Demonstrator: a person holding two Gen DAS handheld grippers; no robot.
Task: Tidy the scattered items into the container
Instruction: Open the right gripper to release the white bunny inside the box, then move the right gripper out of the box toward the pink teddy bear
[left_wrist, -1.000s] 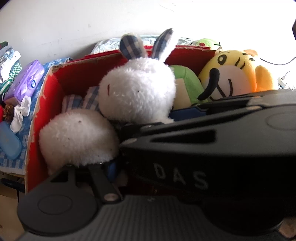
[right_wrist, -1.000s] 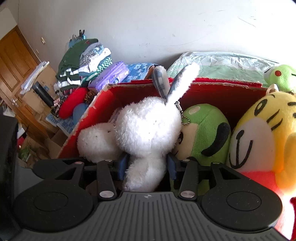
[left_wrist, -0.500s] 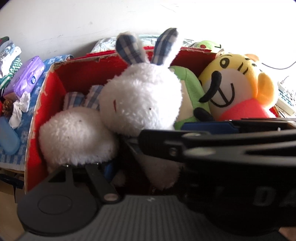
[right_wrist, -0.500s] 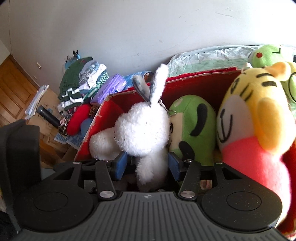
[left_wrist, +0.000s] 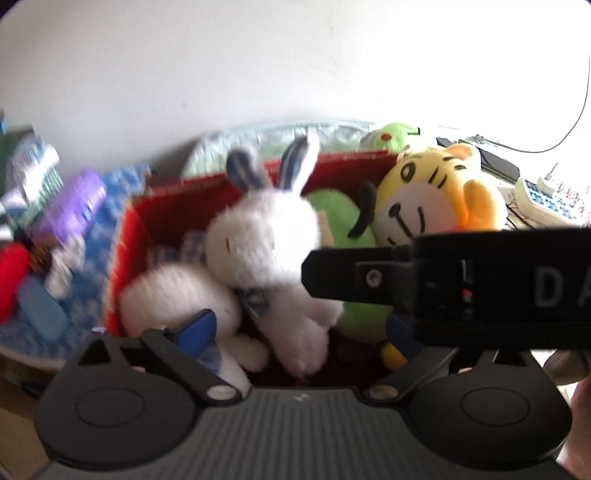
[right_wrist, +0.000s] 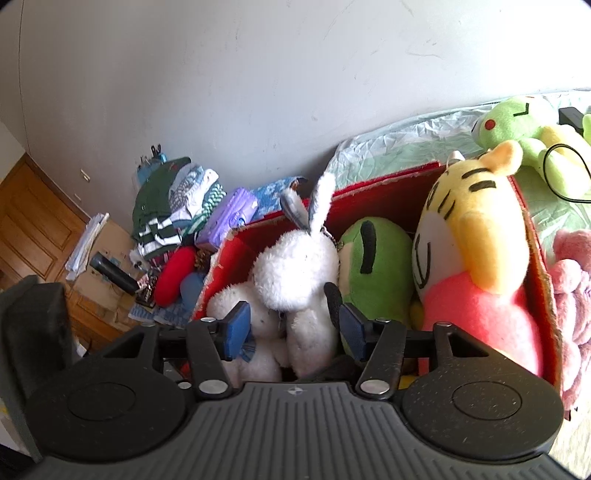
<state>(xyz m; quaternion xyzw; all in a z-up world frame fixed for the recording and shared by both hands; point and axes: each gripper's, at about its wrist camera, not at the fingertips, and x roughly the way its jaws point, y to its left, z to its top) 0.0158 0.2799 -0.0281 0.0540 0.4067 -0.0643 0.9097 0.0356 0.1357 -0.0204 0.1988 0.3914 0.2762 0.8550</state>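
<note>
Right wrist view shows the right gripper (right_wrist: 293, 328) nearest, its blue pads (right_wrist: 236, 325) standing clear of the white rabbit (right_wrist: 295, 273) between them; its jaws have just been opening. Left wrist view shows the left gripper (left_wrist: 299, 332) spread wide, likewise just opening, with the rabbit's legs between its fingers, untouched. The rabbit lies in the red box (right_wrist: 388, 188), toward its left end, against a second white plush (left_wrist: 173, 299). Beside it sit a green plush (right_wrist: 376, 266) and a yellow tiger (right_wrist: 469, 229) at the right end. Beyond the far rim, a green frog (right_wrist: 517, 122) lies on the bed (right_wrist: 406, 140).
</note>
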